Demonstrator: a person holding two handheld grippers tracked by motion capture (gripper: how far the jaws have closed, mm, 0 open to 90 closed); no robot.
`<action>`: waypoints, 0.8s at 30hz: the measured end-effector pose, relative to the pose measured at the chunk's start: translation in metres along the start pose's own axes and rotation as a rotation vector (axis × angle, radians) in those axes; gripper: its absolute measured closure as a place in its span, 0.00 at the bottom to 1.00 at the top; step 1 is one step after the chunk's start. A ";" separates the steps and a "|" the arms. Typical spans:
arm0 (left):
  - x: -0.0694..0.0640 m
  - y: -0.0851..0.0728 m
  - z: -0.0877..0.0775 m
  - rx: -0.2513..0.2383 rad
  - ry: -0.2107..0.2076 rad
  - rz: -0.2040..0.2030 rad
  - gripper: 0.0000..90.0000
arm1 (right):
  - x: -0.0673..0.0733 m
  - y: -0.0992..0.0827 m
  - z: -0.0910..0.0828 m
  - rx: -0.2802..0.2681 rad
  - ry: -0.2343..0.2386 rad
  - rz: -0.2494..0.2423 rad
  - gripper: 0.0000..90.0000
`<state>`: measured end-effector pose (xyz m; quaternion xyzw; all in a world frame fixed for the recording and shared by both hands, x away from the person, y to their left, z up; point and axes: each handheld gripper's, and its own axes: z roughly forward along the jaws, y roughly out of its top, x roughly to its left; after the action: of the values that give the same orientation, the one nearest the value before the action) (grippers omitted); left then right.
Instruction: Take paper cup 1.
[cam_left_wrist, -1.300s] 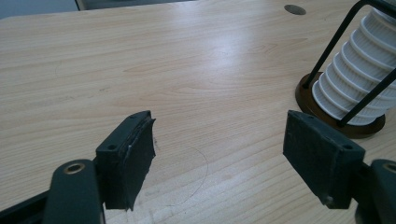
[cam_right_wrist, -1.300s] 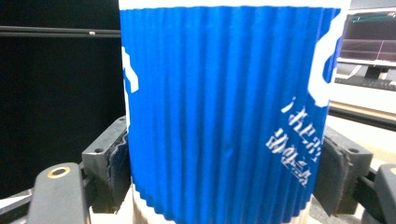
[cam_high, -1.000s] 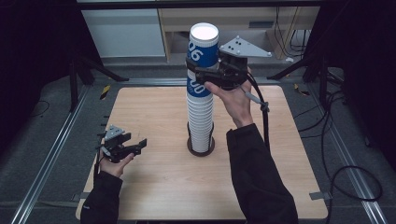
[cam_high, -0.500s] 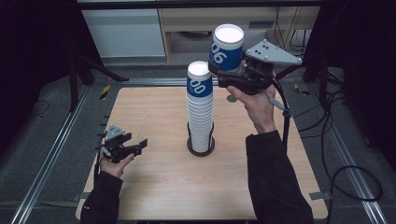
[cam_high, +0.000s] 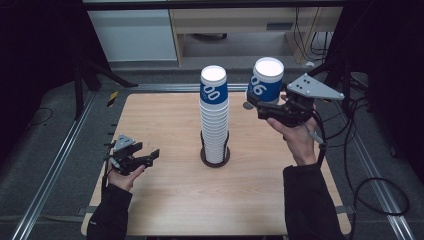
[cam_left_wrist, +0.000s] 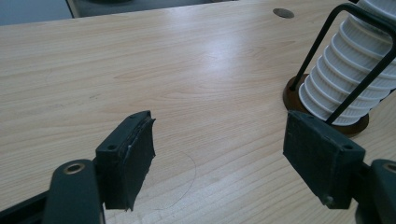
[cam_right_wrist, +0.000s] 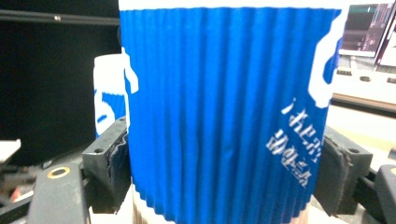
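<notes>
A tall stack of blue-and-white paper cups (cam_high: 215, 120) stands in a black wire holder on a round brown base (cam_high: 215, 159) at the middle of the wooden table (cam_high: 170, 200). My right gripper (cam_high: 260, 102) is shut on one blue ribbed cup (cam_high: 266, 80) and holds it in the air to the right of the stack's top, white end up. In the right gripper view both pads press on the cup (cam_right_wrist: 224, 112), with the stack's top (cam_right_wrist: 107, 93) behind it. My left gripper (cam_high: 150, 157) rests low at the table's left, open, with nothing between its fingers (cam_left_wrist: 133, 158).
The stack's lower cups (cam_left_wrist: 345, 70) and the base (cam_left_wrist: 292, 95) lie ahead and to the right in the left gripper view. Metal rails (cam_high: 55, 165) run along both sides of the table. Cables (cam_high: 370, 185) trail at the right. A round hole (cam_left_wrist: 283, 12) sits near the table's far edge.
The right gripper lifted the top cup off the stack, carried it right, and has now brought it lower beside the stack's top. The left gripper stayed in place.
</notes>
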<state>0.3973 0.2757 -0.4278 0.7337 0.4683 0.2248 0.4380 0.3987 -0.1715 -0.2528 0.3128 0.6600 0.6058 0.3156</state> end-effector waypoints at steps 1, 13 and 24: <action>-0.001 0.000 0.000 -0.001 -0.001 0.002 0.27 | -0.001 -0.006 -0.001 0.009 0.000 0.002 0.23; -0.008 -0.001 0.005 0.019 -0.031 0.034 0.26 | -0.010 -0.065 -0.016 0.104 0.028 0.028 0.23; -0.015 0.002 0.004 0.024 -0.075 0.060 0.25 | -0.002 -0.106 -0.019 0.196 0.087 0.012 0.23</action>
<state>0.3943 0.2603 -0.4274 0.7604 0.4322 0.2046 0.4394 0.3814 -0.1922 -0.3568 0.3193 0.7275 0.5531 0.2508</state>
